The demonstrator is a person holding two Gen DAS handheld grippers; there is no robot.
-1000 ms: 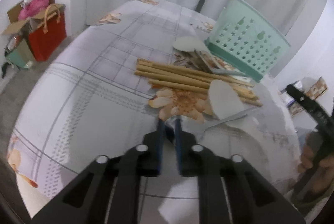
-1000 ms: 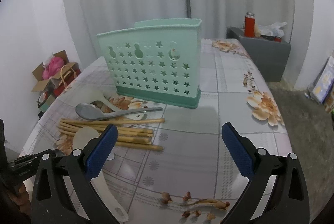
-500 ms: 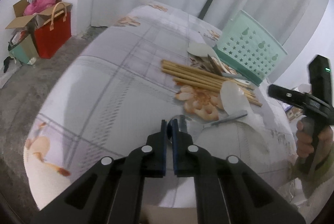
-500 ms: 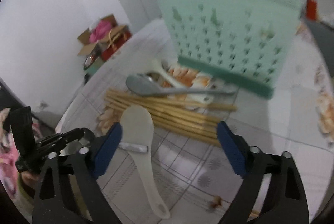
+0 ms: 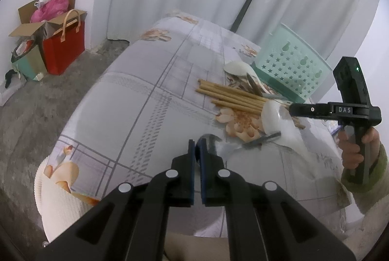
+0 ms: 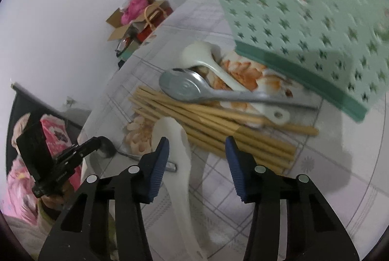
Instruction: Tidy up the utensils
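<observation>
My left gripper is shut on the bowl of a small metal spoon, whose handle runs right under a white rice paddle. My right gripper is open and empty, low over the white rice paddle and a bundle of bamboo chopsticks. A large metal spoon and a white ladle lie on the chopsticks. The mint green utensil holder stands just behind them; it also shows in the left wrist view.
The table wears a floral cloth; its near edge is rounded. A red bag and an open cardboard box stand on the floor to the left. Curtains hang behind the table.
My right gripper has swung down and forward, from facing the holder to hovering over the paddle and chopsticks. My left gripper has pulled back toward the table's near edge with the small spoon.
</observation>
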